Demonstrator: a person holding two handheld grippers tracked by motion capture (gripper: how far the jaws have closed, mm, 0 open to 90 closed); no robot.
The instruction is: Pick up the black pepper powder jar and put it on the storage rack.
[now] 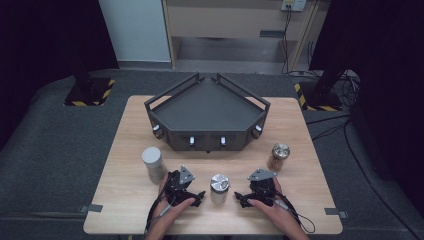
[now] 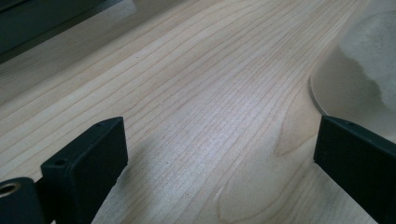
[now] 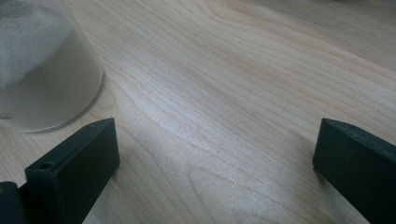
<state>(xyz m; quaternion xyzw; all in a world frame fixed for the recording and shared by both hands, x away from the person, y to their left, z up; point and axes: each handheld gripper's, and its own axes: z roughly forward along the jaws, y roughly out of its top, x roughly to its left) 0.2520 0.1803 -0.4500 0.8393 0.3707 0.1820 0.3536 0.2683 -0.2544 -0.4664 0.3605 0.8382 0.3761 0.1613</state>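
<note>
Left gripper (image 1: 199, 198): low at the near edge of the wooden table (image 1: 130, 125), held in the person's left hand (image 1: 167, 212); jaws spread wide with bare wood between them, pointing toward the middle jar.
Right gripper (image 1: 240, 198): level with the left one, held in the right hand (image 1: 272, 210); jaws likewise wide apart and gripping nothing, pointing back toward the same jar.
Middle jar (image 1: 219, 188): upright between the two grippers, just beside each and touched by neither as far as the high view shows; clear glass with pale powdery contents and a silver cap. In the left gripper view its wall (image 2: 359, 74) stands just past the right-hand jaw; in the right gripper view it (image 3: 44, 70) stands just beyond the left-hand jaw.
Grey-capped jar (image 1: 153, 164): upright, near the left gripper, on its far left side.
Brown jar (image 1: 278, 156): upright with a shiny metal lid, near the right gripper, on its far right side.
Dark tray (image 1: 207, 107): angular, with raised rails and small pale knobs along its front face; sits across the far half of the table, well apart from both grippers.
</note>
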